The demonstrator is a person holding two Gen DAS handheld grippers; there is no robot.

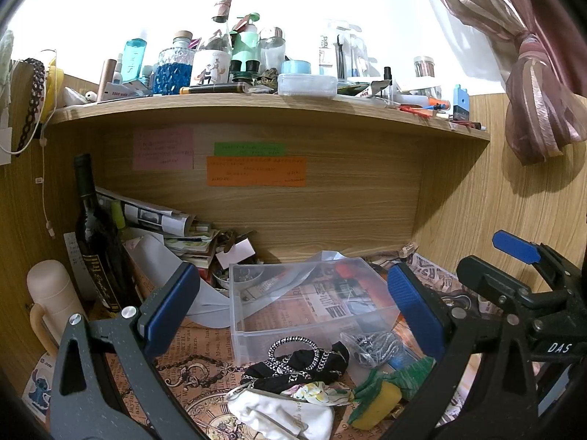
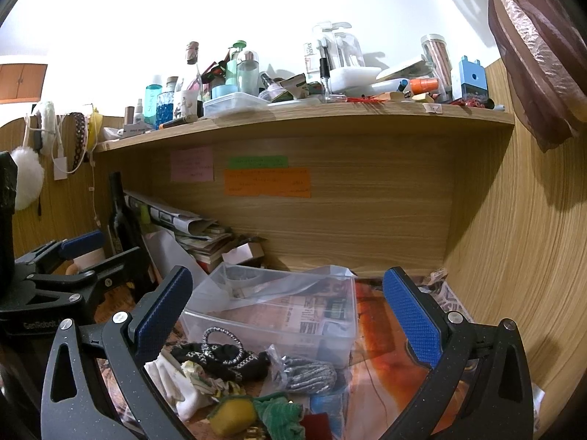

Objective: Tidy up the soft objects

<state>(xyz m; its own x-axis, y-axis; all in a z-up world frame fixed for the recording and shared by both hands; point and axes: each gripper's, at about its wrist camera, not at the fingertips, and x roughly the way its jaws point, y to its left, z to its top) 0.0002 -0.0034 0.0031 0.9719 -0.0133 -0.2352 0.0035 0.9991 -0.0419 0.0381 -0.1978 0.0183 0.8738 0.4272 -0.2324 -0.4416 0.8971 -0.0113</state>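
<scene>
I have 2 grippers out over the desk, and both are released, fingers spread wide with nothing between them: my left gripper frames the pile from the left wrist view, and my right gripper hangs beside it, its blue pads apart. In front of me sits 1 clear plastic bin, lying on the newspaper-print desk cover, with nothing soft in it that I can see. Just in front of the bin is the heap of soft things. I count 1 black scrunchie with silver chain trim, 1 white cloth with 1 floral piece lying on it, 1 grey knitted item in a clear bag touching the bin's front corner, and 1 yellow-and-green plush at the right of the heap. To the left stand 1 dark wine bottle and 1 cream flask. On the back panel are 3 paper notes: 1 pink, 1 green, 1 orange. The shelf above is crowded with bottles and jars, too many and too overlapped to count.
</scene>
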